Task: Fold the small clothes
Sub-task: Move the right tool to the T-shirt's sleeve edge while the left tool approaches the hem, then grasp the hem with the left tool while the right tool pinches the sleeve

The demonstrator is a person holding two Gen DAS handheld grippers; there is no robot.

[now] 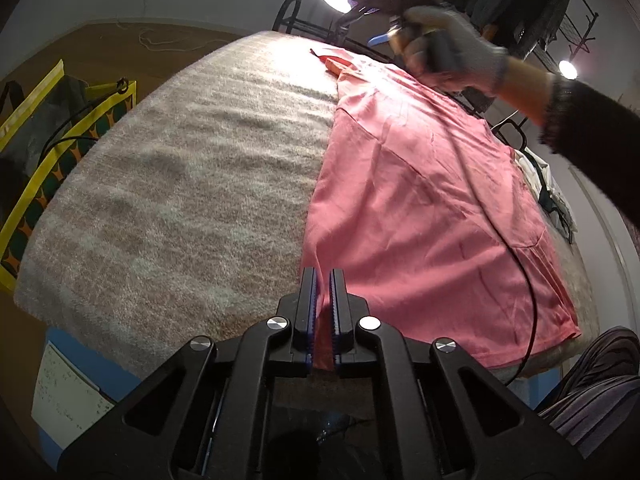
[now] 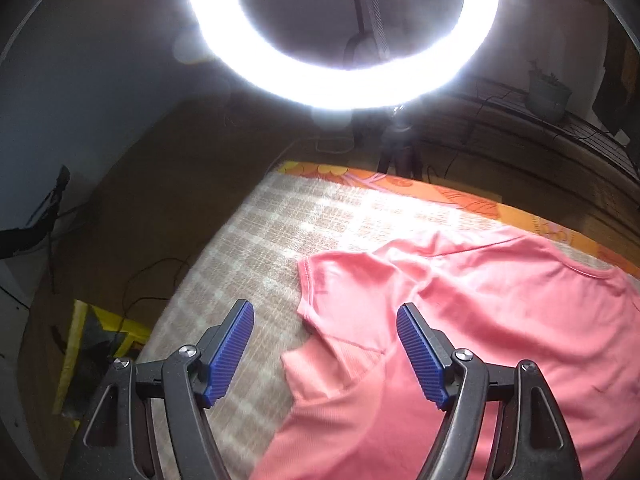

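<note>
A pink T-shirt (image 1: 424, 200) lies spread flat on the beige towel-covered table (image 1: 180, 184). My left gripper (image 1: 323, 276) is shut on the shirt's near bottom corner, with pink cloth pinched between its blue pads. In the right wrist view the shirt's sleeve (image 2: 352, 280) and shoulder lie below my right gripper (image 2: 326, 316), which is open, empty and hovering above the sleeve. In the left wrist view the right gripper (image 1: 384, 36) is held by a gloved hand over the shirt's far end.
A bright ring light (image 2: 344, 40) stands past the table's far edge. A yellow-trimmed bag (image 1: 52, 140) sits on the floor to the left. A black cable (image 1: 520, 264) crosses the shirt. A clothes rack (image 1: 520, 8) stands behind. A floral orange cover (image 2: 460, 196) shows under the towel.
</note>
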